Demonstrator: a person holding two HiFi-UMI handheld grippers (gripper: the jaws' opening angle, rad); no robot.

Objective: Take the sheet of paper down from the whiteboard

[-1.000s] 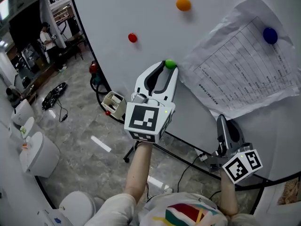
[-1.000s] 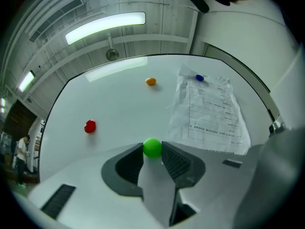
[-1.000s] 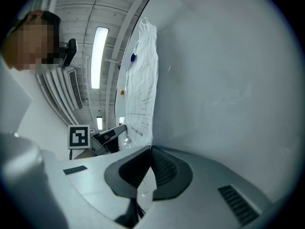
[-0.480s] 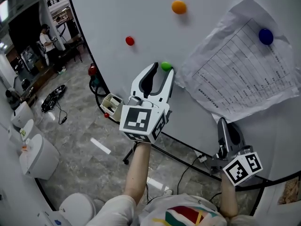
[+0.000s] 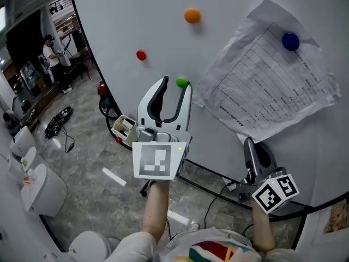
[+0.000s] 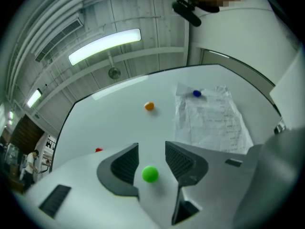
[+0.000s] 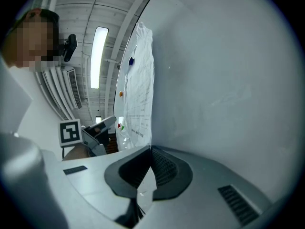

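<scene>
The sheet of paper (image 5: 267, 86) hangs crumpled on the whiteboard (image 5: 125, 15), pinned near its top by a blue magnet (image 5: 290, 41). My right gripper (image 5: 248, 142) is shut on the sheet's lower edge; in the right gripper view (image 7: 150, 149) the paper (image 7: 140, 80) runs down into the closed jaws. My left gripper (image 5: 174, 89) stands left of the sheet with its jaws opening. A green magnet (image 5: 181, 82) sticks to the board between the tips, untouched. In the left gripper view (image 6: 151, 157) the green magnet (image 6: 150, 174) sits in the gap, the paper (image 6: 212, 120) to the right.
An orange magnet (image 5: 191, 15) and a red magnet (image 5: 141, 54) sit on the board up and left of the left gripper. Below the board are its stand, a white box (image 5: 122, 127), cables and white containers (image 5: 43, 192) on the floor. A person (image 5: 50, 51) stands far left.
The left gripper's jaws have spread wider and it has drawn back a little from the board. The green magnet stays on the board. The right gripper has kept still.
</scene>
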